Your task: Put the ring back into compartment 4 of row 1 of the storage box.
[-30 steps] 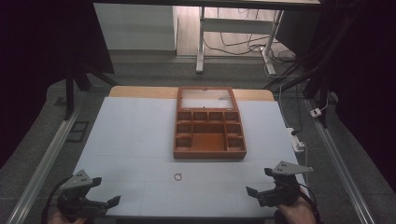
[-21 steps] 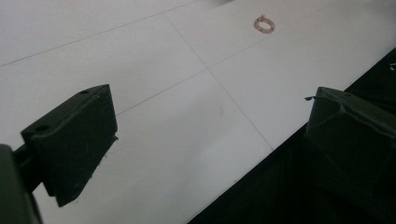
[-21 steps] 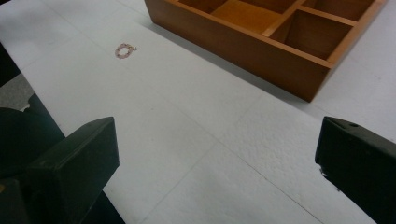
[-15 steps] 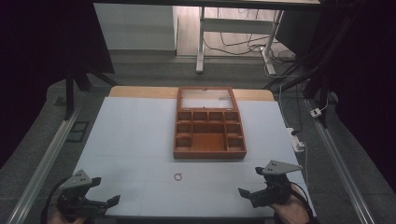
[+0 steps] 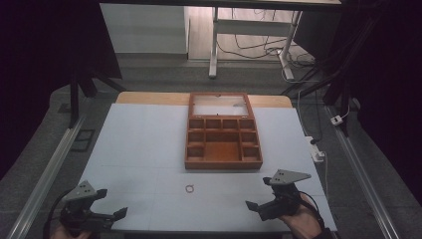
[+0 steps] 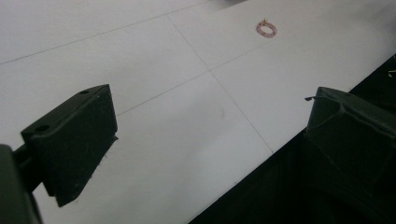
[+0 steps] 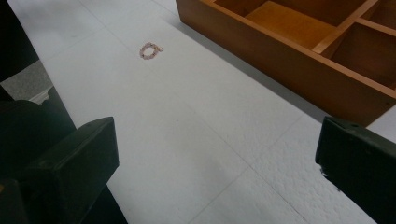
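Left tool (image 5: 107,204) and right tool (image 5: 259,193), both with jaws spread wide and empty, hover over the near edge of the white tabletop (image 5: 139,144). Between them, slightly farther, lies a small ring (image 5: 189,188). Beyond it sits an open wooden compartment box (image 5: 223,131), well apart from either tool.

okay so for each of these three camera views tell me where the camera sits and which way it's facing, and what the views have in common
High view: fixed above the person's side, looking forward and down on the table; shows the wooden box, left gripper and right gripper, both open.
Left gripper view: rides the left gripper, facing across the table's near edge toward the small ring; its two black jaws stand wide apart.
Right gripper view: rides the right gripper, facing the box front wall; jaws apart.
Shared: all three show the ring lying on the table.
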`<state>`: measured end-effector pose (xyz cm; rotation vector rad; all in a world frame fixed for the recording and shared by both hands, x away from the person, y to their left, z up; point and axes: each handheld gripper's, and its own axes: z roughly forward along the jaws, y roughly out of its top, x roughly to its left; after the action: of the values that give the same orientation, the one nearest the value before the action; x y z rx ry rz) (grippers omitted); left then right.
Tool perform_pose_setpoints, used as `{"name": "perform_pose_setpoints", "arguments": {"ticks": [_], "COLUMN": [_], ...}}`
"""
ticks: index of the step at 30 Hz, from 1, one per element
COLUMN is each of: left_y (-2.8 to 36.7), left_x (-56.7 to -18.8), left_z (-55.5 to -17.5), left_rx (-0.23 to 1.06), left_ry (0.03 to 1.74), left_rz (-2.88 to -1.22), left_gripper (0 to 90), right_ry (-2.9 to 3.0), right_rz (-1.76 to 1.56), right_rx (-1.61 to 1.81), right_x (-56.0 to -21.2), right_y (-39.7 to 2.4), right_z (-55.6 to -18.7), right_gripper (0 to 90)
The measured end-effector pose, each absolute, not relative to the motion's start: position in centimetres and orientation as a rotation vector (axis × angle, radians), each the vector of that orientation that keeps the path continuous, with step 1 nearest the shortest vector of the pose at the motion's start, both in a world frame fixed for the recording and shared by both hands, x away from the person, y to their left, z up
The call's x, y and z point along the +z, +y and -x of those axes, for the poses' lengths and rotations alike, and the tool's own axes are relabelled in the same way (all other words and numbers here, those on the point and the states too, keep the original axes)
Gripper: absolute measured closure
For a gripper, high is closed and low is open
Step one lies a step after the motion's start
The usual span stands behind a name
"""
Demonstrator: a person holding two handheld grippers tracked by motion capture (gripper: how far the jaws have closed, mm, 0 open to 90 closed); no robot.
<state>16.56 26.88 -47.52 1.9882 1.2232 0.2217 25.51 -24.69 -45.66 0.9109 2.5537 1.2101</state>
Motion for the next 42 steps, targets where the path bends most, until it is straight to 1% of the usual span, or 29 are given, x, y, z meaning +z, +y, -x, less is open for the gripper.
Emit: {"name": "perform_pose_setpoints", "arguments": {"ticks": [27,35,42], "left_y": [27.0,27.0,27.0], "left_x": [-47.5,-47.5,-47.6], "left_z": [-16.6,-16.7,-16.7], "left_rx": [0.210,0.210,0.209], "left_ry": [1.229,1.229,1.229], "left_rz": [-1.980,-1.982,-1.982], "left_gripper": [2.2,2.2,2.2], "right_ry": [2.684,2.720,2.770], "right_rz": [-0.781,-0.742,-0.690], "right_rx": [1.235,1.180,1.112], "right_x": [-46.6,-47.0,-47.9], "right_y": [-19.2,-17.1,-14.5], "right_z": [-26.9,-27.4,-27.8], "right_gripper": [0.0,0.0,0.0]}}
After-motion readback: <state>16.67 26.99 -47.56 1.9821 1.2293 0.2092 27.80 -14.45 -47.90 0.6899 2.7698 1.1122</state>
